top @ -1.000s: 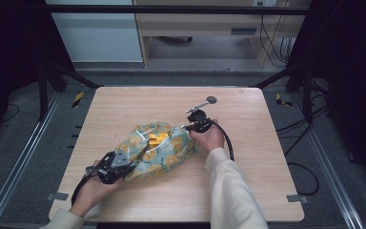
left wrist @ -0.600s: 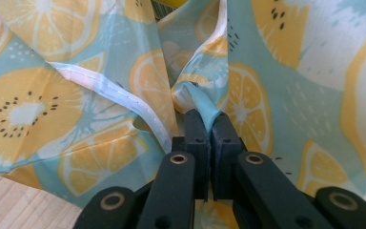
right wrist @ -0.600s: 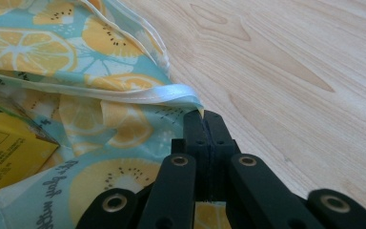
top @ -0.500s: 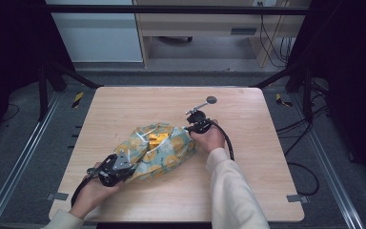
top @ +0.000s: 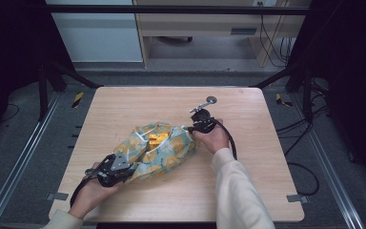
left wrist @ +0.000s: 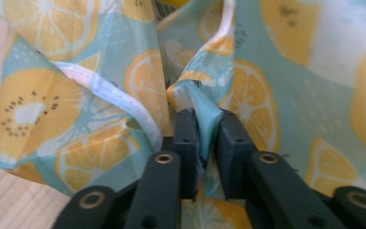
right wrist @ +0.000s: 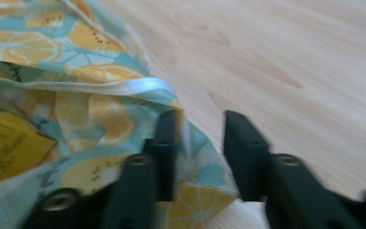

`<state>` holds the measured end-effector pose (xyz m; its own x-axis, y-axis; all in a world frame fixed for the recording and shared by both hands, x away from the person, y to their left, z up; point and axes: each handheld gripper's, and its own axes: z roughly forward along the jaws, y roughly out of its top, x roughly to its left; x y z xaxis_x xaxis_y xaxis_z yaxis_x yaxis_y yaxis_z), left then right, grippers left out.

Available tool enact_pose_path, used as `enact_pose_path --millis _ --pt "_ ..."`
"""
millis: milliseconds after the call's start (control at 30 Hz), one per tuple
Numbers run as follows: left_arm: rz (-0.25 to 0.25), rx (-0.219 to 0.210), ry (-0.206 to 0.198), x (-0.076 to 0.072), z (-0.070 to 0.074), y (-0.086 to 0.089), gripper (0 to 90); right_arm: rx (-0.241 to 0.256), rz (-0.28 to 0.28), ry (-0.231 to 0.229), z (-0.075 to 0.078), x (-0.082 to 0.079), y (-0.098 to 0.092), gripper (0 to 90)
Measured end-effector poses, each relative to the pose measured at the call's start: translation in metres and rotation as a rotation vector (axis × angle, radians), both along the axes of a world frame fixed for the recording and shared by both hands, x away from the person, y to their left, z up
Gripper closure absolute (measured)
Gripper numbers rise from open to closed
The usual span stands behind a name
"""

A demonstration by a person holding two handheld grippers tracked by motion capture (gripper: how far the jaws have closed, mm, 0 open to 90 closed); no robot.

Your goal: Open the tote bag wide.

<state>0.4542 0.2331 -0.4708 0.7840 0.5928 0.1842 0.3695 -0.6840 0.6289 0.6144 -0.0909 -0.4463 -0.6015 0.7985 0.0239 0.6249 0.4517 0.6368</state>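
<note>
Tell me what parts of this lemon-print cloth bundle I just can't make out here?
- Yellow box: high view, mostly wrapped by the cloth; print too small.
- Right gripper: its own view is blurred; whether cloth is pinched is unclear.
- Left gripper: the cloth's far side is cut off by the edges.

Left claw (left wrist: 205,143) clamped tight — right claw (right wrist: 198,152) spread apart.
</note>
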Motion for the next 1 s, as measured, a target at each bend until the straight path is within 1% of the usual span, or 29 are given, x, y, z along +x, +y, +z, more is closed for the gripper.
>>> enact_pose_path --millis 33,67,100,133,167,200,233,267,300,333,367,400,433,467,533,567,600,633,667,700,733,767,800,833,867,900,933,967,1000 --pt "0.0 0.0 0.0 0.0 0.0 0.0 75.8 0.0 0.0 0.0 0.0 0.0 0.0 61.8" --pt "0.01 -0.021 -0.024 -0.001 0.003 0.0 73.1 0.013 -0.017 -0.03 0.009 -0.004 -0.004 52.8" --pt "0.01 -0.021 -0.024 -0.001 0.003 0.0 70.1 0.013 -0.017 -0.03 0.009 -0.004 -0.004 52.8" --pt "0.02 -0.037 -0.051 -0.003 0.007 0.0 67.7 0.03 -0.023 -0.069 0.021 -0.01 -0.009 46.1" --pt "0.02 -0.037 -0.051 -0.003 0.007 0.0 65.8 0.03 -0.023 -0.069 0.021 -0.01 -0.009 46.1" --pt "0.02 -0.058 -0.076 -0.005 0.012 -0.001 63.6 0.049 -0.021 -0.101 0.033 -0.016 -0.012 39.8" --pt "0.02 -0.058 -0.076 -0.005 0.012 -0.001 60.9 0.049 -0.021 -0.101 0.033 -0.016 -0.012 39.8" --pt "0.028 -0.076 -0.103 -0.007 0.018 -0.002 57.6 0.053 -0.015 -0.129 0.045 -0.022 -0.015 37.6" --pt "0.028 -0.076 -0.103 -0.007 0.018 -0.002 54.2 0.053 -0.015 -0.129 0.045 -0.022 -0.015 37.6" --pt "0.036 -0.096 -0.126 -0.008 0.025 -0.002 51.2 0.06 -0.017 -0.153 0.055 -0.029 -0.016 36.4" --pt "0.036 -0.096 -0.126 -0.008 0.025 -0.002 49.2 0.06 -0.017 -0.153 0.055 -0.029 -0.016 36.4" --pt "0.037 -0.126 -0.145 -0.01 0.033 -0.002 47.9 0.076 -0.021 -0.178 0.066 -0.037 -0.018 36.4" --pt "0.037 -0.126 -0.145 -0.01 0.033 -0.002 46.9 0.076 -0.021 -0.178 0.066 -0.037 -0.018 36.4" --pt "0.037 -0.139 -0.155 -0.011 0.036 -0.002 46.9 0.084 -0.018 -0.189 0.07 -0.042 -0.018 36.2" --pt "0.028 -0.151 -0.168 -0.013 0.045 -0.005 44.1 0.095 -0.009 -0.205 0.079 -0.052 -0.017 36.2" --pt "0.028 -0.157 -0.179 -0.014 0.049 -0.006 44.0 0.093 0.006 -0.219 0.083 -0.058 -0.016 36.0" --pt "0.026 -0.168 -0.196 -0.014 0.055 -0.008 43.6 0.106 0.022 -0.235 0.089 -0.07 -0.014 36.1" --pt "0.026 -0.168 -0.196 -0.014 0.055 -0.008 43.6 0.118 0.028 -0.238 0.091 -0.075 -0.013 36.1" --pt "0.019 -0.156 -0.209 -0.011 0.061 -0.011 43.5 0.134 0.037 -0.245 0.094 -0.081 -0.012 36.0" --pt "0.019 -0.156 -0.209 -0.011 0.061 -0.011 43.6 0.134 0.037 -0.245 0.094 -0.081 -0.012 36.0" --pt "0.025 -0.137 -0.22 -0.003 0.066 -0.013 43.5 0.152 0.067 -0.249 0.097 -0.093 -0.008 33.2" --pt "0.025 -0.137 -0.22 -0.003 0.066 -0.013 43.5 0.152 0.067 -0.249 0.097 -0.093 -0.008 33.2" --pt "0.029 -0.131 -0.223 0.002 0.068 -0.013 43.4 0.154 0.094 -0.251 0.097 -0.104 -0.002 29.1" --pt "0.033 -0.127 -0.222 0.008 0.069 -0.012 43.4 0.154 0.094 -0.251 0.097 -0.104 -0.002 29.1" --pt "0.039 -0.111 -0.211 0.019 0.07 -0.011 41.0 0.152 0.122 -0.242 0.095 -0.112 0.004 24.4" --pt "0.039 -0.111 -0.211 0.019 0.07 -0.011 39.8 0.152 0.122 -0.242 0.095 -0.112 0.004 24.4" --pt "0.052 -0.097 -0.202 0.028 0.07 -0.009 38.8 0.149 0.139 -0.24 0.092 -0.117 0.009 21.9" --pt "0.052 -0.097 -0.202 0.028 0.07 -0.009 38.2 0.149 0.139 -0.24 0.092 -0.117 0.009 21.9" --pt "0.054 -0.092 -0.195 0.033 0.069 -0.007 38.2 0.148 0.145 -0.236 0.089 -0.118 0.01 20.8"
